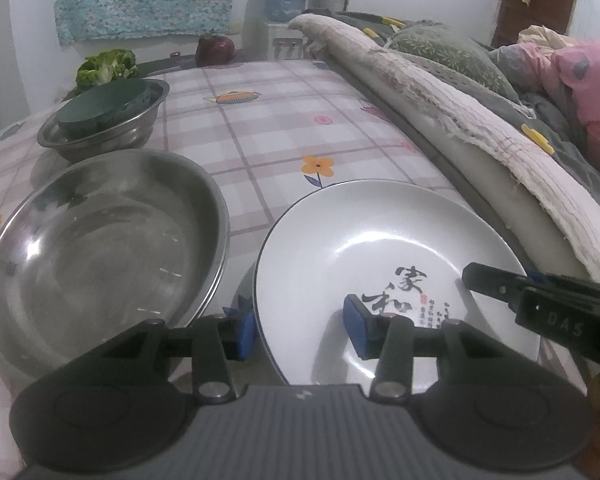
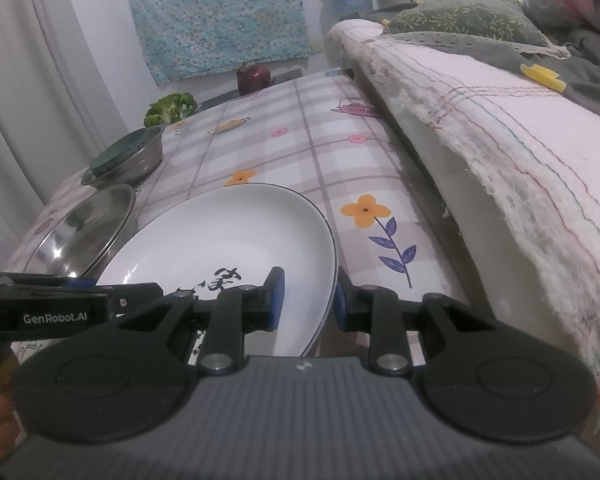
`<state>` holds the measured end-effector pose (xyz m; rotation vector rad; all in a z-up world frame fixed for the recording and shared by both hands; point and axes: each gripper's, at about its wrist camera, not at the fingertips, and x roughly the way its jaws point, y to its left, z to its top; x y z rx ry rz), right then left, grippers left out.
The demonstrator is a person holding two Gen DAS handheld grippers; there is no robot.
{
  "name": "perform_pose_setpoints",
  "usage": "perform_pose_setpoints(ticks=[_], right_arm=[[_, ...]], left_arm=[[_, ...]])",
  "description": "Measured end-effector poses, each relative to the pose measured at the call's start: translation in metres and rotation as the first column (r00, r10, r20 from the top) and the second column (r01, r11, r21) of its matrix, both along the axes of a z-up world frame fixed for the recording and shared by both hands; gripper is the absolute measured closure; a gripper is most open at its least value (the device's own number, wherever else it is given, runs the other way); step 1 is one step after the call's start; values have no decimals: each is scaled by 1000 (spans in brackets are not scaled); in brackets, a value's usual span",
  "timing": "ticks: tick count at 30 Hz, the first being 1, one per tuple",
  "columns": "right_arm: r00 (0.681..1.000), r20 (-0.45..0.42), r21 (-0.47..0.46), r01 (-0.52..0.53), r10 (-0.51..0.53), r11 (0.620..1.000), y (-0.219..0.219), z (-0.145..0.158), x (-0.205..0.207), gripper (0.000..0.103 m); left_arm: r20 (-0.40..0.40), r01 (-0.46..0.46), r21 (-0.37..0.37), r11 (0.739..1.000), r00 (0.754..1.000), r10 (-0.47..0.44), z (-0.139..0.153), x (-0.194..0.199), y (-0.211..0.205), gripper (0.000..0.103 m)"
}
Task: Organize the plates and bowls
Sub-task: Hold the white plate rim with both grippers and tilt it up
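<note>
Two grippers straddle opposite rims of the white plate: left gripper at nine o'clock, right gripper at three; neither visibly clamps.

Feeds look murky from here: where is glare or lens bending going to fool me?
Left wrist view: bright glare streaks on the large stainless steel basin and a sheen on the white ceramic plate with black calligraphy; fisheye bows the checked floral tablecloth. Right wrist view: dim, soft, corners vignetted; the white towel-covered bed edge curves.
</note>
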<state>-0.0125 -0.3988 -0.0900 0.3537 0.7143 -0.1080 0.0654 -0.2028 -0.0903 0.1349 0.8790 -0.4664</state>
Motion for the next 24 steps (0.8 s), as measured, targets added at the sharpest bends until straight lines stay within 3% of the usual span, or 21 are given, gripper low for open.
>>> perform_pose_setpoints(ticks=[24], right_arm=[[999, 43, -18, 19, -18, 1000, -2, 19, -5, 77]], left_arm=[[37, -6, -10, 1000, 999, 6, 17, -8, -1, 60]])
